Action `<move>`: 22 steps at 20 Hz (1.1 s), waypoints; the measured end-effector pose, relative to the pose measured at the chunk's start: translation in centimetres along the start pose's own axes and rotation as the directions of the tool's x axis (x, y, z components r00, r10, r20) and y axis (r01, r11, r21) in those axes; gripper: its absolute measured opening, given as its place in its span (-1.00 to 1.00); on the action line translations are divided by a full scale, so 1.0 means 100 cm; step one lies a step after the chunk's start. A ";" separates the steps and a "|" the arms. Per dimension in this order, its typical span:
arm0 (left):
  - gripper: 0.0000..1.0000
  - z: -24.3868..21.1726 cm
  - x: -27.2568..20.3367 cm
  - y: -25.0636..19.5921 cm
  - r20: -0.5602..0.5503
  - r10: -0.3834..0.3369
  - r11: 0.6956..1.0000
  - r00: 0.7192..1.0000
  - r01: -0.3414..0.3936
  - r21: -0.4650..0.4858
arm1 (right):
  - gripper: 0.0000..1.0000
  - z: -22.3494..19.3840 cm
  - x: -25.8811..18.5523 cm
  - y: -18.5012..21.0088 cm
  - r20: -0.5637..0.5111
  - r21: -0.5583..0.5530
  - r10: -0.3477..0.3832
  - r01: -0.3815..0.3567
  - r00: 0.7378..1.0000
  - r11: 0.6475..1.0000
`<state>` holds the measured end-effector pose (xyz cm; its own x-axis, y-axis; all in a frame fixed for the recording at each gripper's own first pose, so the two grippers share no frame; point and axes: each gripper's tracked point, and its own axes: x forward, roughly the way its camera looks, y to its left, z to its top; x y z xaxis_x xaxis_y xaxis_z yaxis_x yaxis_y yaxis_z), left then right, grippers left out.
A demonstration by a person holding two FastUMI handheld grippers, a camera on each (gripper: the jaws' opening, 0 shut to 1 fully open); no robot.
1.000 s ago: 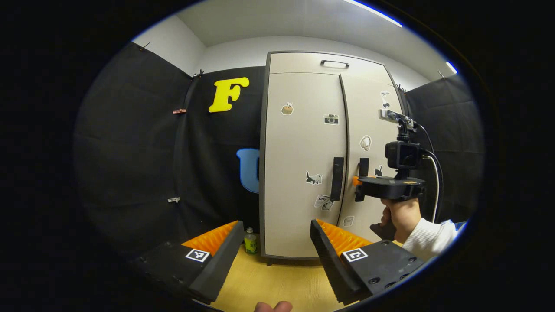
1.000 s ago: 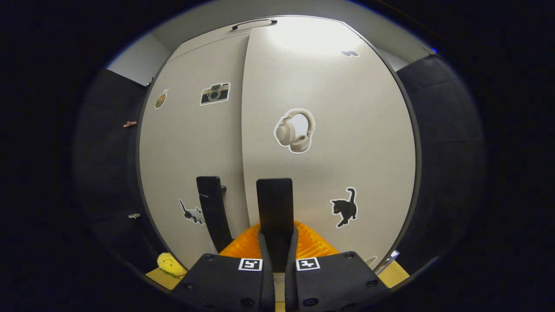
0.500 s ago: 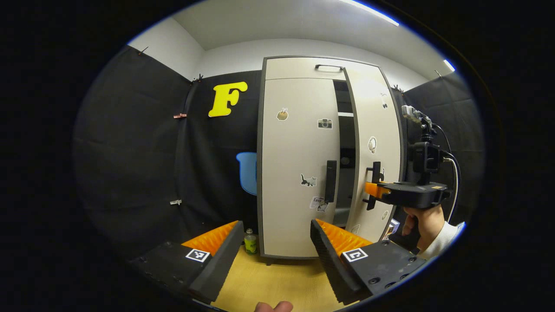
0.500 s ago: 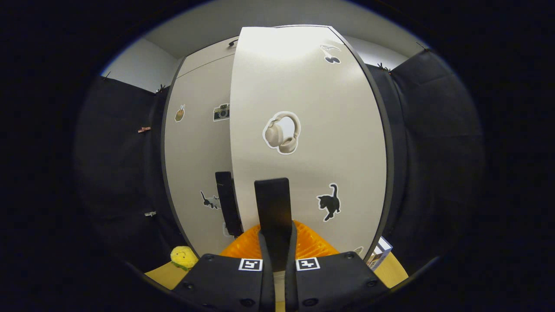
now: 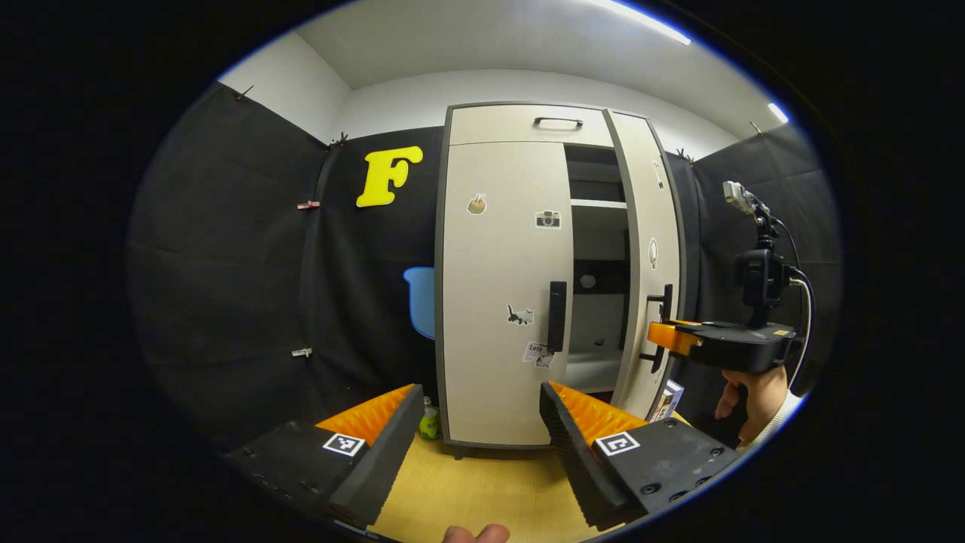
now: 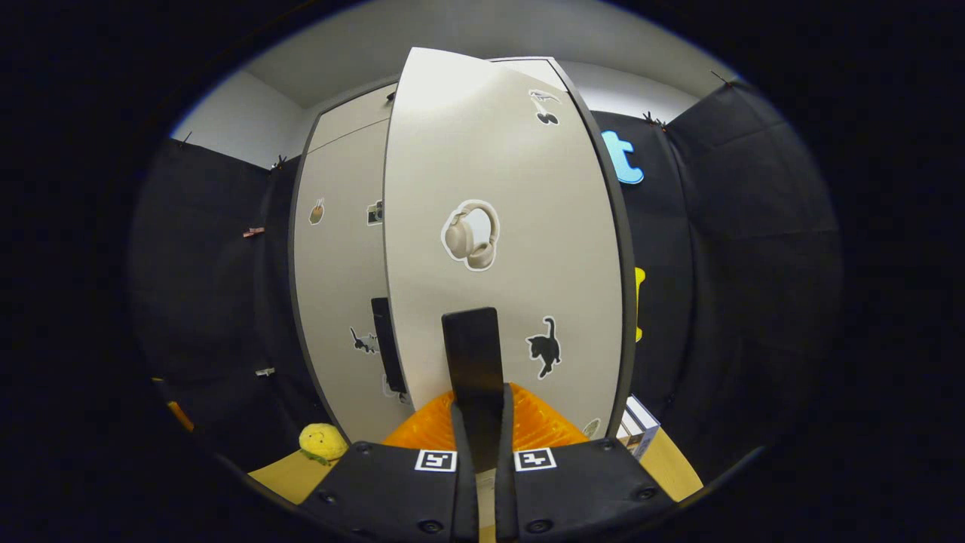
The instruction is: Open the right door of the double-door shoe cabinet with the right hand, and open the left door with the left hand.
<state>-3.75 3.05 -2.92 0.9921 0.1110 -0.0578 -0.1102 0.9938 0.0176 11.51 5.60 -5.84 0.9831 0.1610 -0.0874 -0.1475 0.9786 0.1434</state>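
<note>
Shoe cabinet [image 5: 513, 286]: we find its right door [image 6: 505, 241] swung open, right claw [image 6: 482, 422] clenched on that door's handle [image 6: 473, 351]; left door [image 5: 501, 294] closed, left claw [image 5: 482, 422] released before it.

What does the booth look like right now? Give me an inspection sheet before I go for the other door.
Surface: wooden floor, bare in front of the cabinet.
Job's things: right door swung partly open, shelves showing; left door shut, its handle untouched.
Clutter: bottle by the cabinet's left foot; yellow toy on the floor; small box behind the right door.
Grippers: right gripper clamped on the right door handle; left gripper open, short of the cabinet.
Cables: a cable loops from the right gripper's camera.
Surroundings: black cloth walls, ceiling light.
</note>
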 end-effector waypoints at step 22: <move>0.91 0.001 0.007 -0.072 0.003 -0.117 0.993 0.993 0.117 -0.003 | -0.77 0.012 -0.062 -0.097 -0.040 -0.035 -0.088 0.086 0.995 0.996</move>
<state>-2.22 -4.02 -3.02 0.9984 -0.0065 -0.0566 0.0069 0.9999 0.0080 7.00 -5.04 -5.48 0.9871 0.0795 -0.1389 -0.0658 0.9927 0.1011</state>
